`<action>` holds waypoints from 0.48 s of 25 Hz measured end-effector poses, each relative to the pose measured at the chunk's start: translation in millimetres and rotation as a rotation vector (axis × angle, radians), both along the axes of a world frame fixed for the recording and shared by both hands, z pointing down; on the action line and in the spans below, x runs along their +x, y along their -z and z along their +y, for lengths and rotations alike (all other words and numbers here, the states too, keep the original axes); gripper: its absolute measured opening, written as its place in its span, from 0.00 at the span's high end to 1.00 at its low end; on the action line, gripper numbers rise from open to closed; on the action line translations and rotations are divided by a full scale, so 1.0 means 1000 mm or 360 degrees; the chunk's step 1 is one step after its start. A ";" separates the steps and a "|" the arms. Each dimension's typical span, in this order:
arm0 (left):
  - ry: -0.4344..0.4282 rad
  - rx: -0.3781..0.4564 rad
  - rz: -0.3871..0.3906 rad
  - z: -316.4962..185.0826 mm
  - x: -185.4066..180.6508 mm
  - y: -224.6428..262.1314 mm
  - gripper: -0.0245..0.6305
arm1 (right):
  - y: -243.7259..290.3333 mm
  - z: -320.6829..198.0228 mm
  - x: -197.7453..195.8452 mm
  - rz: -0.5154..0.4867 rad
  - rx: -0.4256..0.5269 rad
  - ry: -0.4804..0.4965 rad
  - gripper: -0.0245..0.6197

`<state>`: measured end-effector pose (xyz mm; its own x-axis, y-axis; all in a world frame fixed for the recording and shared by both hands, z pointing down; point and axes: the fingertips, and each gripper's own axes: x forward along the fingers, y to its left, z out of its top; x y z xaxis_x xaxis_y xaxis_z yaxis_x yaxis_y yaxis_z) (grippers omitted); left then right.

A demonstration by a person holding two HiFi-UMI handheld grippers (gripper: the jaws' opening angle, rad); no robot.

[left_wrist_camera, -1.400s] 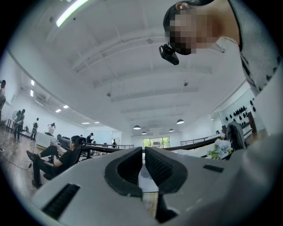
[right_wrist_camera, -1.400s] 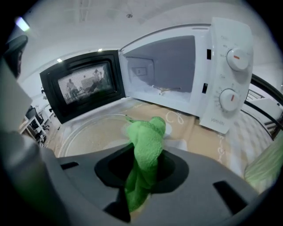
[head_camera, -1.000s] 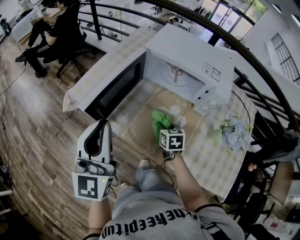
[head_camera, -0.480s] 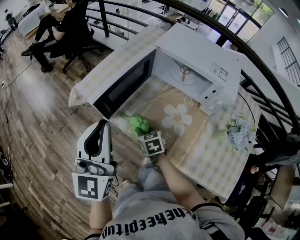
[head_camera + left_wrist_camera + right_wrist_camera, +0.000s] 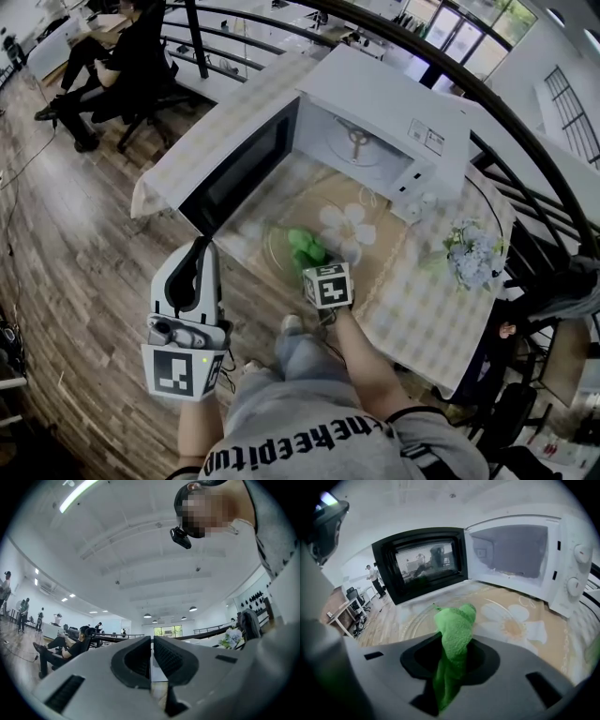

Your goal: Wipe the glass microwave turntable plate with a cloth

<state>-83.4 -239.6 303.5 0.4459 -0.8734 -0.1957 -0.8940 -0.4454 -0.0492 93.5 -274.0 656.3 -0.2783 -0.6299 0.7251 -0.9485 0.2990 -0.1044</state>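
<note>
**Green cloth clamped over the glass plate**

Head view: just below centre, the right tongs [image 5: 311, 262] hold a green cloth [image 5: 304, 244] over the glass turntable plate [image 5: 274, 246]. The plate lies on the table [image 5: 412, 300], in front of the open microwave [image 5: 384, 103] at 1 o'clock. The left tongs [image 5: 200, 251] hang at 7 o'clock, off the table and above the wooden floor [image 5: 75, 244].

Left gripper view: the tongs are clenched together with nothing between them.

Right gripper view: the tongs grasp the bunched cloth. The plate's rim curves off toward 10 o'clock, and the microwave's dark door [image 5: 424, 566] stands at 11 o'clock.
</note>
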 end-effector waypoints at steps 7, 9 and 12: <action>-0.0053 0.0011 0.0005 0.002 0.012 0.001 0.93 | -0.001 0.009 0.054 0.0030 0.0005 -0.0189 0.80; -0.0062 0.0011 0.0002 0.003 0.014 0.001 0.93 | -0.001 0.012 0.066 0.0039 0.0008 -0.0231 0.80; -0.0070 0.0013 0.0000 0.006 0.016 0.002 0.93 | -0.002 0.016 0.082 0.0052 0.0010 -0.0285 0.80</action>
<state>-67.7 -234.0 301.6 0.4838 -0.8514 -0.2027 -0.8736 -0.4837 -0.0533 175.8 -257.8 658.0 -0.1380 -0.6719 0.7276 -0.9895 0.1258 -0.0714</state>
